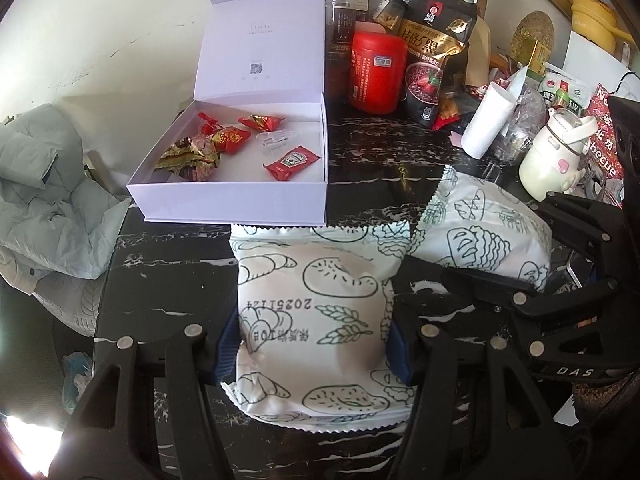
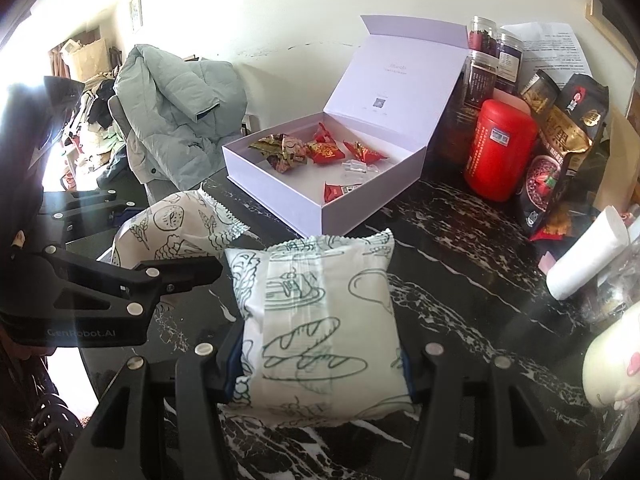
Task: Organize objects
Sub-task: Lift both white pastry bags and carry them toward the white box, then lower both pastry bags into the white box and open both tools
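- Holding one white bread packet (image 1: 316,320) pinched in my left gripper (image 1: 316,344), a second packet (image 2: 320,320) pinched in my right gripper (image 2: 320,364).
- Both above the dark marble table (image 1: 360,196), just short of the open white box (image 1: 224,204).
- Advice: clear the near wall, set them on bare floor beside the candies (image 1: 224,138), release gently.

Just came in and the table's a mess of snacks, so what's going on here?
A person is tidying snacks with a handheld gripper in each hand. The left gripper is shut on one white bread packet, and the right gripper is shut on another bread packet. Both packets are held just in front of the open white box on the black marble table. The box already holds a few wrapped candies and a ketchup sachet. Neither packet is in the box yet.
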Motion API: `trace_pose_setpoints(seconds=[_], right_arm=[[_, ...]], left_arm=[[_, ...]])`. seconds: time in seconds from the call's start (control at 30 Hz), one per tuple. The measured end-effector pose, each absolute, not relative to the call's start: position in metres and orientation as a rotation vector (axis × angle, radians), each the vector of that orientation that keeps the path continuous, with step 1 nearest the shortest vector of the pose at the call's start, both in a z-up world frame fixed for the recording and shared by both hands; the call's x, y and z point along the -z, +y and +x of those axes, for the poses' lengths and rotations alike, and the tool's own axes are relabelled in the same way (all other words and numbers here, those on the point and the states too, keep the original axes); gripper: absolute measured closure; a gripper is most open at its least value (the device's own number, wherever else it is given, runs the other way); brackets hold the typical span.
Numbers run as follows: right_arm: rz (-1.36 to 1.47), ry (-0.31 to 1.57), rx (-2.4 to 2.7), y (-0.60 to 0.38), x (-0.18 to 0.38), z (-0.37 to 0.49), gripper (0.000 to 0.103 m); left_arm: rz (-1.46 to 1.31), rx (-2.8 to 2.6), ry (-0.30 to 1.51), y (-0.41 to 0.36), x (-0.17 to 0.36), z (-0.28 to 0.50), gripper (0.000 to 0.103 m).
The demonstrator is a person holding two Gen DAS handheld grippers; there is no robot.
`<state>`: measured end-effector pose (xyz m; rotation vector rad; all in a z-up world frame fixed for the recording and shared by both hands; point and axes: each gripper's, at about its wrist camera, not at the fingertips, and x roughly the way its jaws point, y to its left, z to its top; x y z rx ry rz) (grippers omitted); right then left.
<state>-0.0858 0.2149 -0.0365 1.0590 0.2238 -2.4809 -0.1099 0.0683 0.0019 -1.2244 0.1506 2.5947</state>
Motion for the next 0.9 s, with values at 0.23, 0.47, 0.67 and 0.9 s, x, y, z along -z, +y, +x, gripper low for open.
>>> trace_pose_setpoints(seconds=[0.23,0.47,0.67,0.9], right_arm=[[1.074,0.223,2.474,0.213,0.037,-0.115,0.045],[1.053,0.249,2.479,0.208,0.031,-0.144,0.045],[1.021,0.262,2.49,0.204,0.022,-0.171,0.045],[0.989,0.268,2.492,0.202,0.014,-0.203,0.044]], left_arm=[[-1.24,-2.587,0.138,0.064,-0.002,-0.138,0.045],[-1.239,-2.61,0.138,0.058,-0.007,-0.166,0.045],[-1.217,-2.636,0.139,0.053,-0.014,-0.191,0.045],[-1.195,-2.665,0.117,0.048,-0.02,-0.223,0.045]])
